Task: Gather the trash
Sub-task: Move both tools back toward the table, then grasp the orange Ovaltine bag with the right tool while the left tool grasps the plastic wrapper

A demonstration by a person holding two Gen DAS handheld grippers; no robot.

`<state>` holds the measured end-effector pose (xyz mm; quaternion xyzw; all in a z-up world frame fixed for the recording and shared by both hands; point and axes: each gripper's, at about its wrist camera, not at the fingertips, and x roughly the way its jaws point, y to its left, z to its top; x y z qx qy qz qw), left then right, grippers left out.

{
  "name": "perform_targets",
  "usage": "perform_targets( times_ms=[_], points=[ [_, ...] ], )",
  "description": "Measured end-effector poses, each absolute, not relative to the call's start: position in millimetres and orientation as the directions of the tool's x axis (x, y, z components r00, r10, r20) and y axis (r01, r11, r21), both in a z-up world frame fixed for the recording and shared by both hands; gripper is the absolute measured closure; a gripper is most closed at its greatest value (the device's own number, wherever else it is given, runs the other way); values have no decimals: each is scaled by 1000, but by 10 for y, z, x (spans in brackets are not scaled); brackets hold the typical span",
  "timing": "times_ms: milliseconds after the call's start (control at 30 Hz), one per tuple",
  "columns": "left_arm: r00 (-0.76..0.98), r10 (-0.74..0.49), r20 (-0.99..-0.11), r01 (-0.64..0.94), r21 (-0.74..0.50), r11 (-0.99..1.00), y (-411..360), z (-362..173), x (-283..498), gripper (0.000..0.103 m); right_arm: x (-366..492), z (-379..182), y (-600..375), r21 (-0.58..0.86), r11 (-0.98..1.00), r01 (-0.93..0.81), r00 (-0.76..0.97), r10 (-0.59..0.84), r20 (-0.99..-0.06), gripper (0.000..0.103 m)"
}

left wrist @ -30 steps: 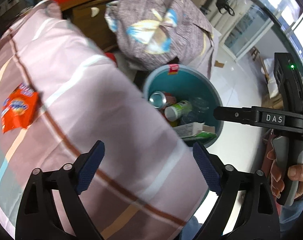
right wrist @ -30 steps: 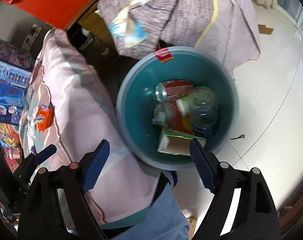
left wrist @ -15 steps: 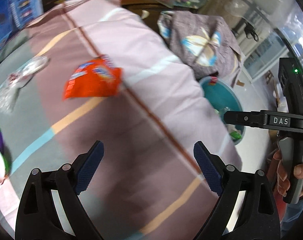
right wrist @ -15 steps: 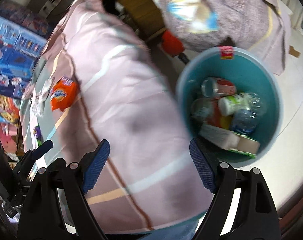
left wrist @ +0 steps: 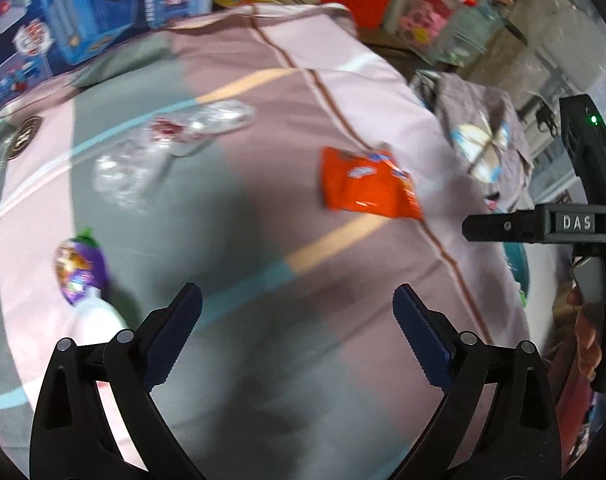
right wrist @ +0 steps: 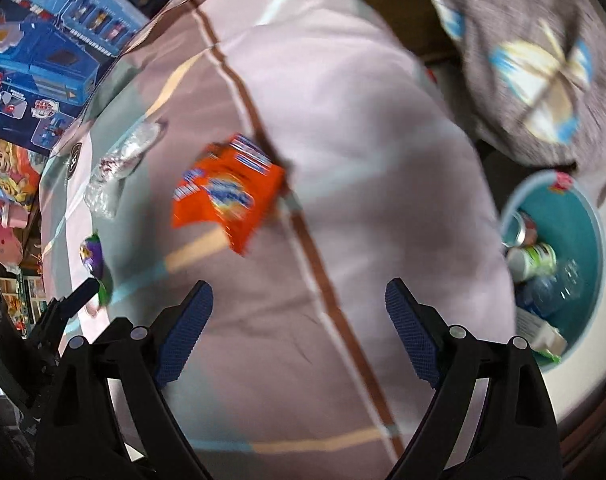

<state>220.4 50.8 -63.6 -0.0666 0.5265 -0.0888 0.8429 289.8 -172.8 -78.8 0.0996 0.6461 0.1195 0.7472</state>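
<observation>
An orange snack packet lies flat on the striped cloth of the table, ahead of both grippers. Two crushed clear plastic bottles lie farther left. A purple and white bottle rests near the left edge. My left gripper hangs over bare cloth, its jaws opening with nothing between them. My right gripper also hovers above the cloth, jaws opening and empty. The teal bin at the right holds cans, bottles and a carton.
Blue toy boxes stand behind the table. A grey patterned cloth bundle sits beyond the table's right end, above the bin. In the left wrist view the right gripper's body and a hand show at the right edge.
Both grippers have swung from the bin side leftward over the table. The orange packet, clear bottles and purple bottle have come into view, and the bin has slid to the right edge.
</observation>
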Motion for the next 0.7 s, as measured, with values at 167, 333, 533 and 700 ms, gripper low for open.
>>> perform_targets(
  times_ms=[167, 333, 533, 700],
  points=[
    [436, -215, -874, 35, -222, 974, 850, -687, 2294, 7, 3137, -885, -1406, 309, 950, -47, 120, 312, -942, 19],
    [434, -214, -875, 16, -230, 973, 1051, -746, 2366, 7, 3336, -1035, -1151, 299, 953, -52, 97, 303, -948, 19],
    [442, -214, -871, 17, -230, 973, 1189, -752, 2396, 7, 3392, -1213, -1021, 291, 955, -50, 78, 295, -952, 19],
    [448, -202, -871, 9, -221, 975, 1329, -756, 2446, 7, 3394, -1164, -823, 262, 956, -131, 102, 276, -956, 39]
  ],
)
